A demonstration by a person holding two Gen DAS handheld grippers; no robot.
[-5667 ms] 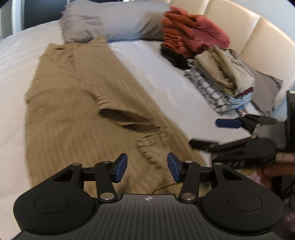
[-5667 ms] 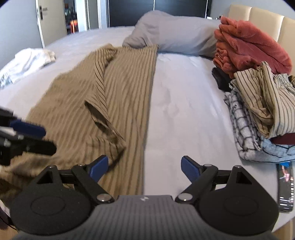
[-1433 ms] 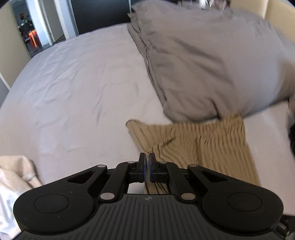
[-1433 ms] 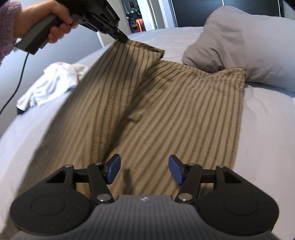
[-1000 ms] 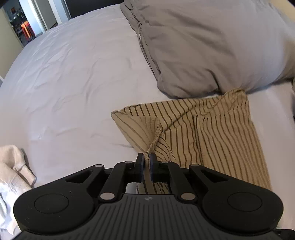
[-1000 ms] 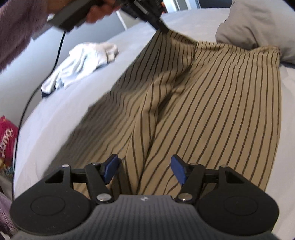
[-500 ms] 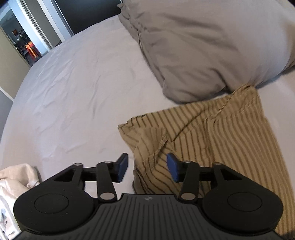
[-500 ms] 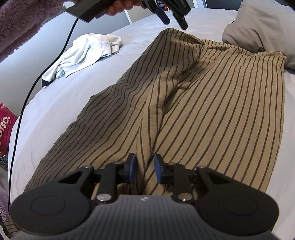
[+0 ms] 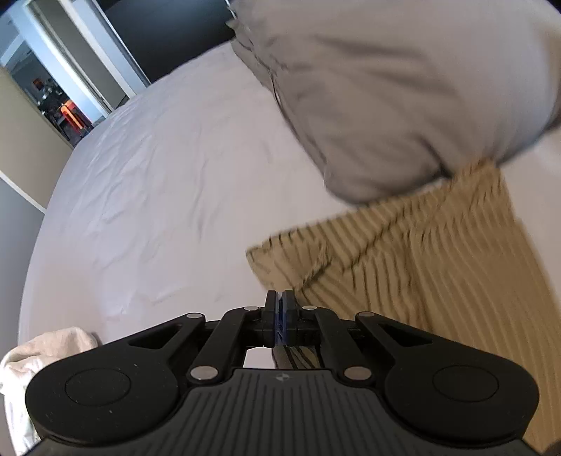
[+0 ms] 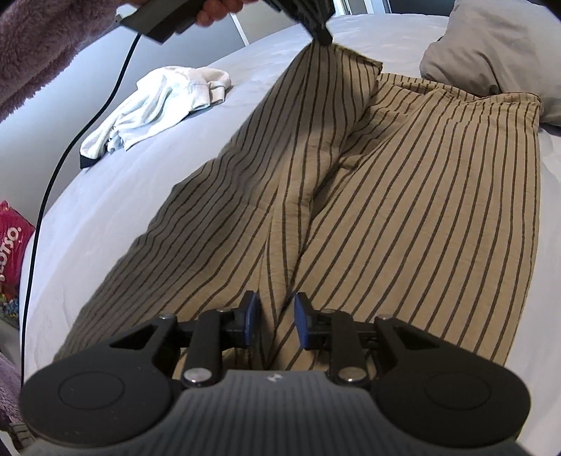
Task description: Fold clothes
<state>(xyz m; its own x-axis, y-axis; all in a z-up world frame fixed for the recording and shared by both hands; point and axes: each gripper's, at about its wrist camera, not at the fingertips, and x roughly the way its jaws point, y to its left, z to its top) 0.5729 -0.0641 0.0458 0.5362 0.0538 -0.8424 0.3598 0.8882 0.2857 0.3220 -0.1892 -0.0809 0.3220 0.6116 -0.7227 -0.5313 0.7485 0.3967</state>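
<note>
- Trousers (image 10: 403, 217) of tan, crinkled cloth with thin dark stripes lie lengthwise on the bed (image 10: 147, 182), their far hem just beside the grey pillow (image 10: 491, 49).
- Left tongs (image 9: 279, 308) are pressed together; in the right wrist view their tip meets the far corner of the cloth, which rises to it in a peak, so they seem to pinch that corner.
- Right tongs (image 10: 271, 324) stand narrow, their blue pads either side of a raised central ridge of fabric; whether the pads touch it I cannot tell.
- Pillow is smooth, plump and soft-edged; the bed sheet is pale and finely wrinkled.
- White garment (image 10: 157, 101) lies crumpled on the sheet to the left, well apart from the trousers.
- Fuzzy mauve sleeve (image 10: 42, 45) and a hand (image 10: 217, 8) grip the left handle, a black cable (image 10: 70, 147) hanging from it.
</note>
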